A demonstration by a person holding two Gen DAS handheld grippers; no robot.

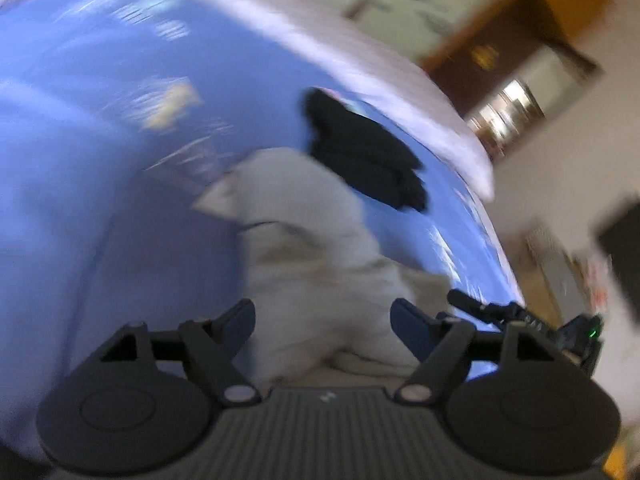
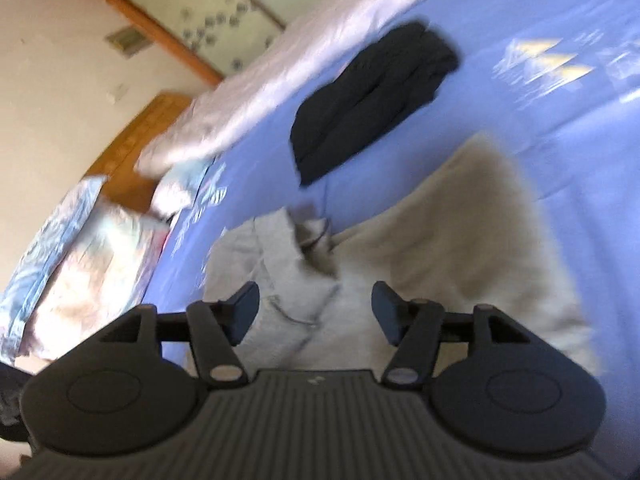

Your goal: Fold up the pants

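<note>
Light grey pants (image 1: 312, 256) lie rumpled on the blue bed sheet (image 1: 100, 152); the right wrist view shows them (image 2: 420, 248) spread wider, with a drawstring waistband at the left. My left gripper (image 1: 322, 320) hovers over the pants, open, with nothing pressed between its blue pads. My right gripper (image 2: 315, 308) is also open above the waistband area, its pads apart from the cloth. The right gripper's dark body (image 1: 520, 316) shows at the right in the left wrist view. Both views are blurred.
A folded black garment (image 1: 360, 152) (image 2: 372, 96) lies farther back on the sheet. A white quilt (image 1: 360, 60) (image 2: 280, 64) runs along the bed's far side. Patterned pillows (image 2: 80, 248) sit at the left, with a wooden headboard (image 2: 136, 140) behind.
</note>
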